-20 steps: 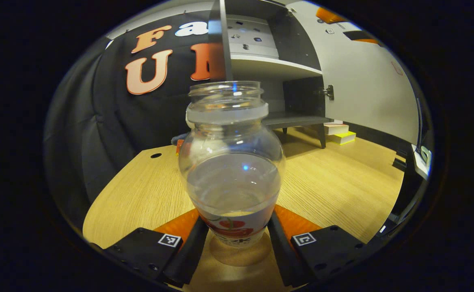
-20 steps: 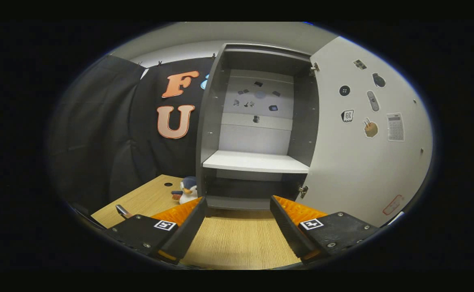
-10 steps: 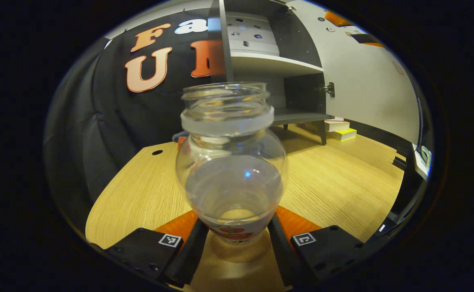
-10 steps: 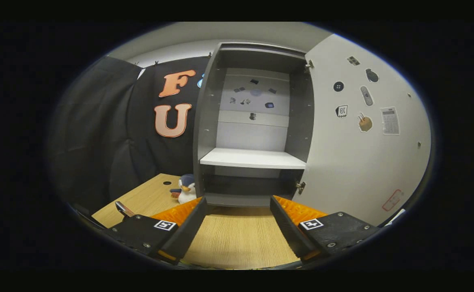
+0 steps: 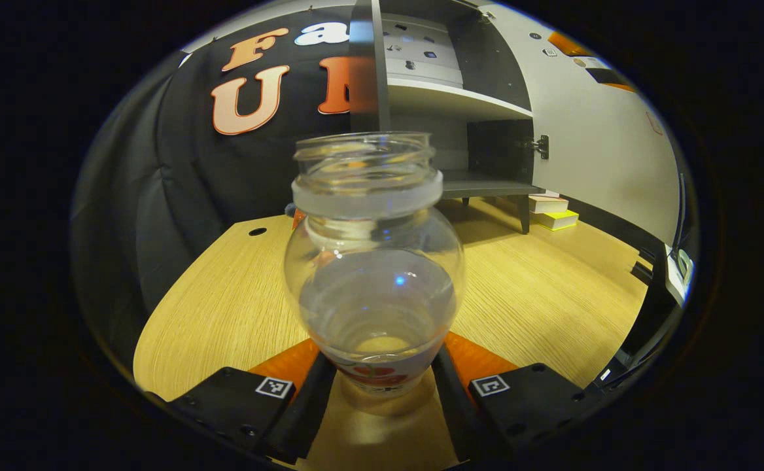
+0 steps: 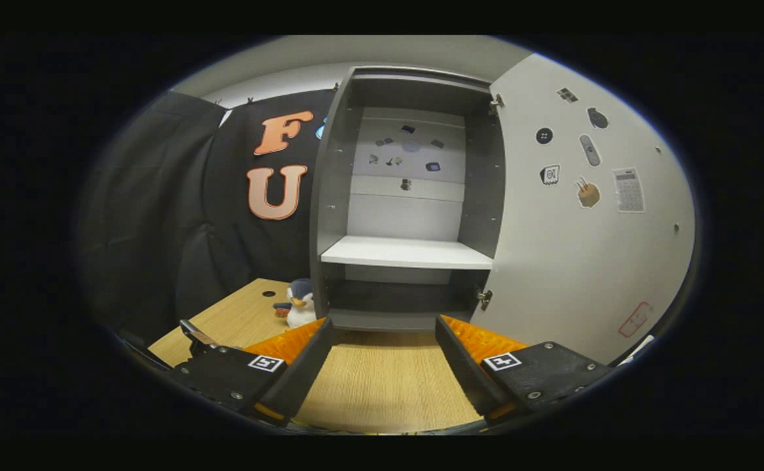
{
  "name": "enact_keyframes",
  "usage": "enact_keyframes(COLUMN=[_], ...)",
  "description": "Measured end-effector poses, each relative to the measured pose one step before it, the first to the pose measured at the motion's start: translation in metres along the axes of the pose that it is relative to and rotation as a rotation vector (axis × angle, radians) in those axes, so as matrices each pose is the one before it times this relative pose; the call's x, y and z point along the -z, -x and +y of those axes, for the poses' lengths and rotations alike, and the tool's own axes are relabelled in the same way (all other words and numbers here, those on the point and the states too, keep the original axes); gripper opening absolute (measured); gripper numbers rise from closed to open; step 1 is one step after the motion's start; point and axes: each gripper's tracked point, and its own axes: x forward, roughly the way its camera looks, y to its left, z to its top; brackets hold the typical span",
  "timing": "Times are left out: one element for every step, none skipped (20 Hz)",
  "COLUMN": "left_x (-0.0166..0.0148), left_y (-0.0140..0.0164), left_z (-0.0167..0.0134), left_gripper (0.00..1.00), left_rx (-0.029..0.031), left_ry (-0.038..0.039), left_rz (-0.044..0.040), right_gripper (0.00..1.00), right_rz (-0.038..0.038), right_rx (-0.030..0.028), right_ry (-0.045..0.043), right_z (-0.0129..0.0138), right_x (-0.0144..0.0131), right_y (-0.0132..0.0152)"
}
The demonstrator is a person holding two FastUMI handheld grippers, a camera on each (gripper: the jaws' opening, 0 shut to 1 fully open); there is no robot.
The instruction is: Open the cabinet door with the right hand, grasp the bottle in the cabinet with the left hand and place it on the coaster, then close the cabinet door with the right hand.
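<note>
Bottle [image 5: 374, 261], clear, uncapped and upright, sits clamped at its base between both fingers of the left gripper [image 5: 382, 386], just above the wooden table [image 5: 225, 307], with a round tan patch that may be the coaster under it. The right gripper [image 6: 383, 366] hangs with its fingers spread wide on nothing. Beyond it a toy penguin [image 6: 299, 302] stands beside the cabinet [image 6: 408, 252], whose door [image 6: 591, 216] is swung open.
</note>
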Motion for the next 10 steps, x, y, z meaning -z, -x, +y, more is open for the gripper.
enact_keyframes(left_x=[0.0004, -0.00012, 0.00086, 0.00074, 0.00094, 0.00022, -0.00034, -0.00186, -0.00184, -0.00443], left_y=[-0.00146, -0.00058, -0.00091, -0.00058, -0.0005, -0.00057, -0.00021, -0.00003, 0.0002, 0.00009], left_z=[-0.00007, -0.00006, 0.00043, 0.001, 0.0007, -0.00003, -0.00095, -0.00062, -0.00031, -0.00044], left_gripper=[0.84, 0.84, 0.84, 0.85, 0.85, 0.84, 0.86, 0.86, 0.86, 0.88], left_rx=[0.00325, 0.00215, 0.00031, -0.0006, -0.00493, -0.00148, 0.00361, 0.00432, 0.00331, -0.00111], left_ry=[0.00167, 0.00339, 0.00581, 0.00997, 0.00965, 0.00548, 0.00303, -0.0021, -0.0054, -0.00783], left_rz=[-0.00294, 0.00221, 0.00182, 0.00595, 0.00671, 0.00034, -0.00194, -0.00299, -0.00991, -0.01375], right_gripper=[0.95, 0.95, 0.95, 0.95, 0.95, 0.95, 0.95, 0.95, 0.95, 0.95], right_rz=[0.0025, 0.00155, -0.00144, -0.00247, -0.00238, -0.00196, -0.00146, 0.00011, 0.00033, -0.00034], right_rx=[-0.00306, -0.00242, -0.00163, -0.00119, 0.00009, 0.00025, 0.0011, 0.00015, 0.00067, 0.00246], right_ry=[-0.00173, 0.00024, 0.00125, 0.00223, 0.00176, -0.00017, -0.00221, -0.00326, -0.00242, -0.00164], right_z=[0.0005, 0.00101, 0.00041, 0.0009, 0.00045, 0.00031, -0.00004, -0.00069, -0.00057, -0.00034], right_x=[-0.00013, 0.00068, -0.00021, -0.00174, -0.00074, -0.00083, -0.00039, 0.00009, 0.00054, -0.00003], right_y=[-0.00108, 0.00021, 0.00004, 0.00001, 0.0002, -0.00143, -0.00072, -0.00021, 0.00055, 0.00031])
